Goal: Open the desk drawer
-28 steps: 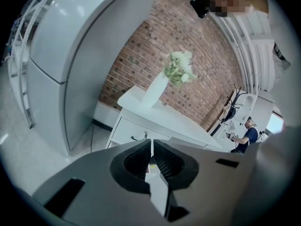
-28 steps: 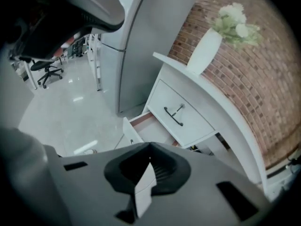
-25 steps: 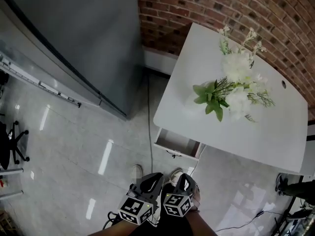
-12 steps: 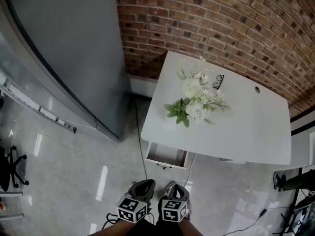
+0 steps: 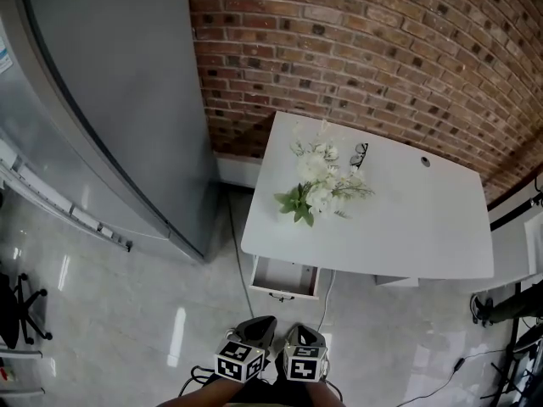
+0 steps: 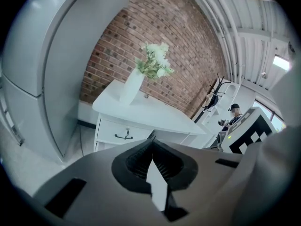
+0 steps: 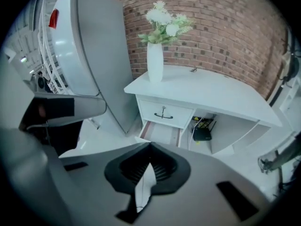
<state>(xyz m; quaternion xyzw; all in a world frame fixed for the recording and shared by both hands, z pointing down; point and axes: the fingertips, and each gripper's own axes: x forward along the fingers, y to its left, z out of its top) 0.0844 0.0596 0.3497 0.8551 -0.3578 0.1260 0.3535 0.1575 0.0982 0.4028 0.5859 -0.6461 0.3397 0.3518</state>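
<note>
Head view, steeply down:
- White rectangular bench (image 5: 424, 219) stands against the red brick wall (image 5: 382, 58), with a tall grey metal cabinet (image 5: 110, 100) just beside its left end.
- White vase of white flowers with green leaves (image 5: 318, 185) stands on the bench top, left of centre.
- White desk drawer (image 5: 284, 276) is under the bench's left end. It is pulled out past the top's front edge, interior open to view, dark handle on its front.
- Pale glossy tiled floor (image 5: 127, 329) lies in front.

Grippers:
- Left gripper (image 5: 259, 327) and right gripper (image 5: 302, 336) sit side by side at the bottom edge, well apart from the drawer and touching nothing.
- Left gripper view: the fingers (image 6: 141, 161) are clenched together, nothing between them.
- Right gripper view: the fingers (image 7: 162, 166) are likewise clenched and empty.

Right gripper view, other detail:
- A shut drawer front with dark handle (image 7: 163, 113) sits directly under the bench top, and the open drawer projects below it.
- A small black box with cables (image 7: 202, 133) sits in the recess to the right.
</note>
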